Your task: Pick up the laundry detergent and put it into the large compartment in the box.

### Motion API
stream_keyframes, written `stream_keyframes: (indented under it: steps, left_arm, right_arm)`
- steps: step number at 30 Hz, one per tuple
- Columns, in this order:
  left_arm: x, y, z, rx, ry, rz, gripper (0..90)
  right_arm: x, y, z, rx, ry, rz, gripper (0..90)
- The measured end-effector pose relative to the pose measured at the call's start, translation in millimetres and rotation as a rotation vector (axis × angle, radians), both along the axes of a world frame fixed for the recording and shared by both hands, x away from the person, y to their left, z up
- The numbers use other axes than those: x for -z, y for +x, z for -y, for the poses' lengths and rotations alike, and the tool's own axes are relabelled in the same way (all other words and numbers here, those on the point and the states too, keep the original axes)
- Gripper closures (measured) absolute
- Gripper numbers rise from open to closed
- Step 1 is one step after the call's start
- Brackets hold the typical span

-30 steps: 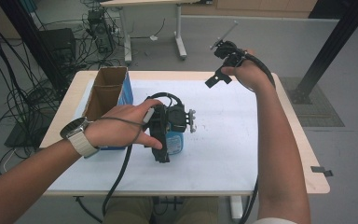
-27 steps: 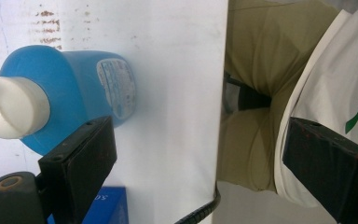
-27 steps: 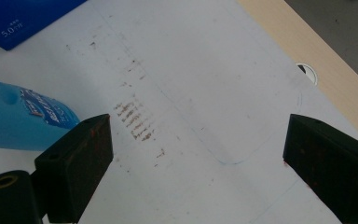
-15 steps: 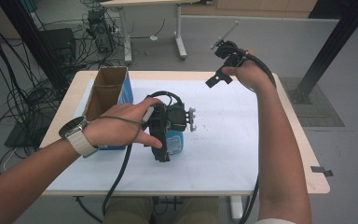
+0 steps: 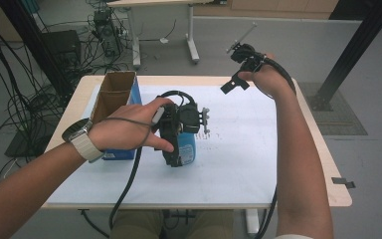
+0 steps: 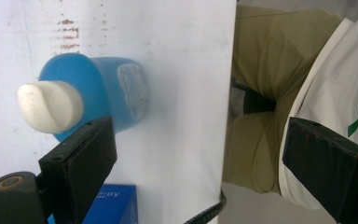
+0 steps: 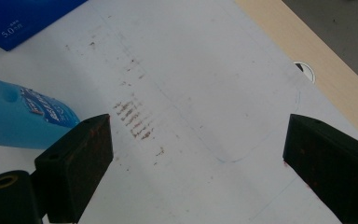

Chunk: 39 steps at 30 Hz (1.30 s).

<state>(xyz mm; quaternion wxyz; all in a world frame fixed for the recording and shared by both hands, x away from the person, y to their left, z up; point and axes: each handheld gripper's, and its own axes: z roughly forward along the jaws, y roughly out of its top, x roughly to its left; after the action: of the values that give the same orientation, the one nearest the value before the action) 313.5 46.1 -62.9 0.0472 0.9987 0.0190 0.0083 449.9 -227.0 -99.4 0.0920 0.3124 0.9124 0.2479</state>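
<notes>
A blue bottle [image 5: 188, 147] with a white cap [image 6: 50, 106] stands at the middle of the white-covered table [image 5: 238, 164]. My left gripper [image 5: 178, 149] hangs right over it, pointing down and open. In the left gripper view the bottle [image 6: 98, 88] sits beside the left jaw of that gripper [image 6: 198, 140], not between the jaws. My right gripper [image 5: 234, 67] is held high over the table's far right part, open and empty. From the right gripper [image 7: 198, 135], the bottle [image 7: 14, 116] shows at the far left, over bare sheet.
An open blue carton [image 5: 115, 99] with a cardboard inside stands at the table's left, close to my left hand; it also shows as the carton [image 7: 23, 16] and the carton [image 6: 112, 205]. A cable hole [image 7: 304, 71] marks the wooden edge. Cables and desk legs lie beyond.
</notes>
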Motion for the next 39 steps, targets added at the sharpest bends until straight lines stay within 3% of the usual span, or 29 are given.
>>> stream_keyframes:
  steps: [18,39]
  left_arm:
    - [-9.5,21.9,4.0,-0.035,-0.007,0.01,10.1]
    - [2.9,55.2,6.8,-0.072,0.003,0.014,9.9]
  right_arm:
    - [-0.1,1.2,1.0,0.001,0.004,0.001,8.1]
    - [0.8,5.1,-0.6,0.002,0.003,-0.003,8.1]
